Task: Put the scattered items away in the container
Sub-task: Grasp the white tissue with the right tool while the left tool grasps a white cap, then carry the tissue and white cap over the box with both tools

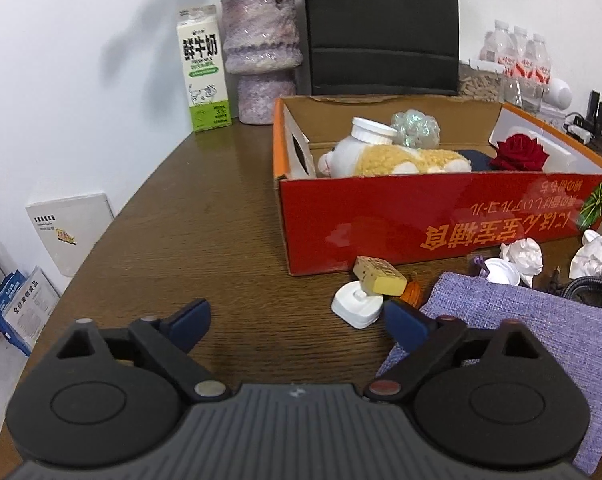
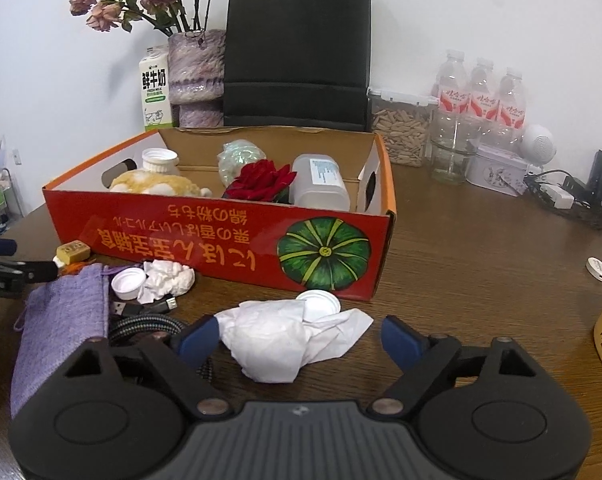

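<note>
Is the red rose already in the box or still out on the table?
In. The red rose lies inside the red box, beside the plush toy.

Left gripper held low and tilted downward, jaws standing wide apart with nothing between the blue pads, black linkage arms spread to both sides of the grey body. Right gripper in the same downward tilt, jaws also well apart, the pads not pressing on anything. In the right wrist view, only a dark finger and blue pad of the left gripper seen at the left edge.
</note>
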Motion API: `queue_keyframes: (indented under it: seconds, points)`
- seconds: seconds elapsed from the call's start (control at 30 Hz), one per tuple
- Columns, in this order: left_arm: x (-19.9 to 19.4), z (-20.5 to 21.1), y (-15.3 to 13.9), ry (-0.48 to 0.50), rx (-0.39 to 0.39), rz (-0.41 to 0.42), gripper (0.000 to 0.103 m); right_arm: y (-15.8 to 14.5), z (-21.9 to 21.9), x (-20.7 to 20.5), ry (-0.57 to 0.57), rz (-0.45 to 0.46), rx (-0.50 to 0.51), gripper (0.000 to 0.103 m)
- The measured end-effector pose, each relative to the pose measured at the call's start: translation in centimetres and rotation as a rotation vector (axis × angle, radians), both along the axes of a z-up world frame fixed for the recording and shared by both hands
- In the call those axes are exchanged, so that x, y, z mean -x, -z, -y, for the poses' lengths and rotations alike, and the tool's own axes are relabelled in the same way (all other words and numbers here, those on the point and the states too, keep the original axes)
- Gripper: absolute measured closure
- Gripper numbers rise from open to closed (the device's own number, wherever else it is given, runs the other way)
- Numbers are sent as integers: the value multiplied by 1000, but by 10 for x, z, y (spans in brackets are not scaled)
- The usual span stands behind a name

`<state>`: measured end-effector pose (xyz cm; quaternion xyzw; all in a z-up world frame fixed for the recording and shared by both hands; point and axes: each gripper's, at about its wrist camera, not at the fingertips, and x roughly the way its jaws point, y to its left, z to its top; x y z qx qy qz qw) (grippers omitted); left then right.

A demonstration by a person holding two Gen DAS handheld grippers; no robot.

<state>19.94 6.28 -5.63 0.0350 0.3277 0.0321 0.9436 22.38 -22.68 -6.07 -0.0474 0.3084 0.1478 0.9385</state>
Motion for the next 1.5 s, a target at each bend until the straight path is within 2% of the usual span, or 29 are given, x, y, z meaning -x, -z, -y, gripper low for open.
queue_keyframes:
  seconds: [0.13,0.2,0.23,0.3,0.33,0.37,0.4,0.47,0.57,0.9,1.2,1.5]
  points:
    - [-6,1,1,39,34,-9,23,0,0,0,-12,-14,-13,30]
    - [-6,2,1,66,54,-10,37,1,-1,0,-22,-19,-12,38]
    - [-5,3,0,78,61,-9,40,1,-2,1,-29,-24,-14,44]
    - [-4,5,0,107,73,-7,55,2,-3,1,-41,-33,-13,56]
    - [-3,7,0,117,75,-6,60,3,-5,2,-48,-39,-9,59]
    - [-1,9,-1,127,74,-3,72,3,-5,2,-51,-44,-6,67]
    - [0,10,-1,134,73,-1,75,4,-6,2,-55,-47,-5,75]
    - [3,14,0,140,53,5,76,4,-7,4,-63,-46,-5,82]
    - [6,14,0,142,54,9,76,1,-7,7,-74,-34,-9,84]
    - [11,12,0,116,45,23,76,-2,-4,8,-75,-20,-23,84]
    - [24,8,-11,65,48,87,76,-7,-3,12,-66,6,-34,84]
    - [30,11,-15,46,50,104,75,-12,-6,18,-65,30,-49,84]
